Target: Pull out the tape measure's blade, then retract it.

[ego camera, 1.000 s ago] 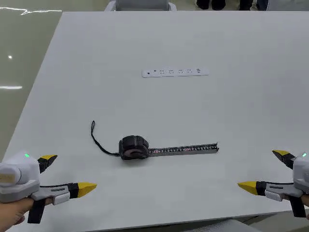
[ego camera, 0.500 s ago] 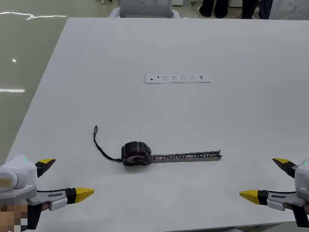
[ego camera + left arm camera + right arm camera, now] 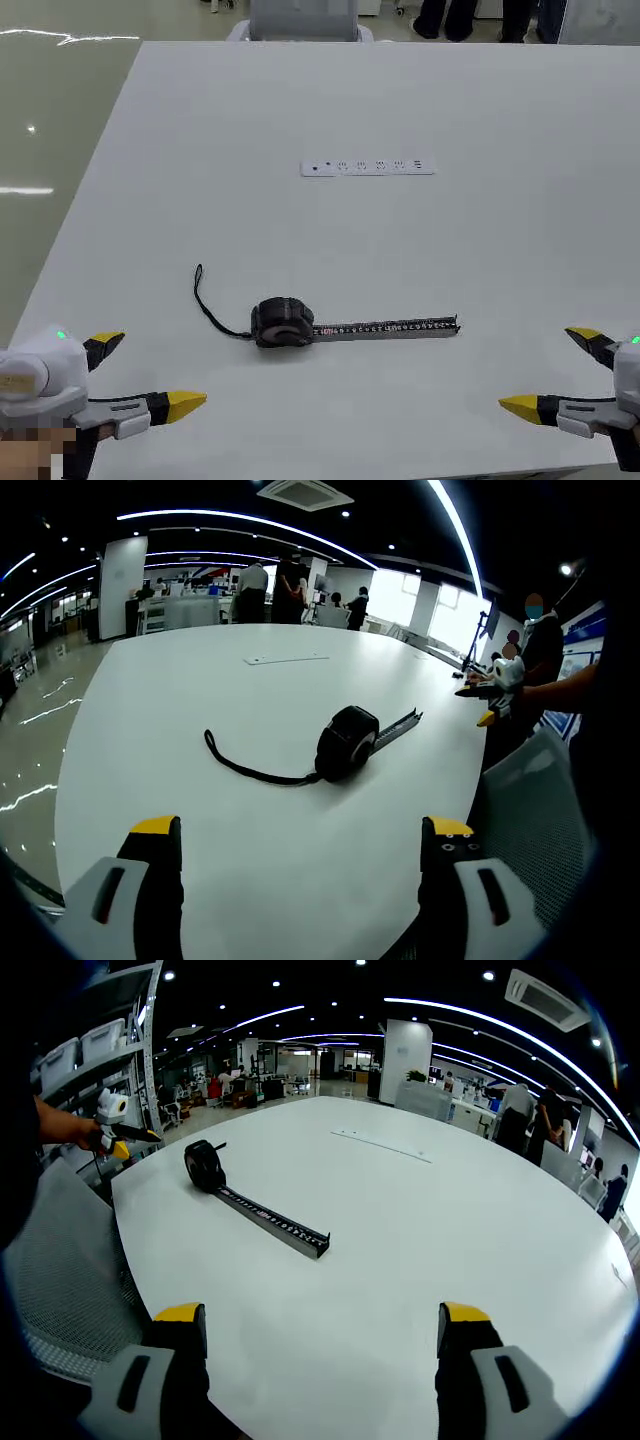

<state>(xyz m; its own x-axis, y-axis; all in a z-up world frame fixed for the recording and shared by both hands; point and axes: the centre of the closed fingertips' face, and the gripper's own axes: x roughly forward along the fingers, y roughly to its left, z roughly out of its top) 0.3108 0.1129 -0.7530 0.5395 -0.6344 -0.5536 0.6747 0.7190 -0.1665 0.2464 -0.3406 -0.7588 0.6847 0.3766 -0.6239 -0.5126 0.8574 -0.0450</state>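
Observation:
A black tape measure [image 3: 281, 322] lies on the white table [image 3: 400, 240], its blade [image 3: 385, 327] drawn out to the right and lying flat. A black wrist strap [image 3: 208, 302] trails from its left side. My left gripper [image 3: 150, 372] hovers open at the near left corner, well apart from the case. At the near right edge my right gripper [image 3: 555, 370] is open too, some way from the blade's tip. The left gripper view shows the tape measure [image 3: 347, 742] ahead between my yellow-tipped jaws. The blade [image 3: 275, 1224] and case [image 3: 204, 1165] lie ahead to the left in the right gripper view.
A white power strip [image 3: 367, 166] lies flat at the middle of the table beyond the tape measure. A chair [image 3: 302, 20] stands at the far edge, with people standing behind it. Glossy floor runs along the table's left side.
The head camera has tilted slightly, shifting the picture down. The tape measure and its extended blade lie where they were. Both grippers stay open near the front edge.

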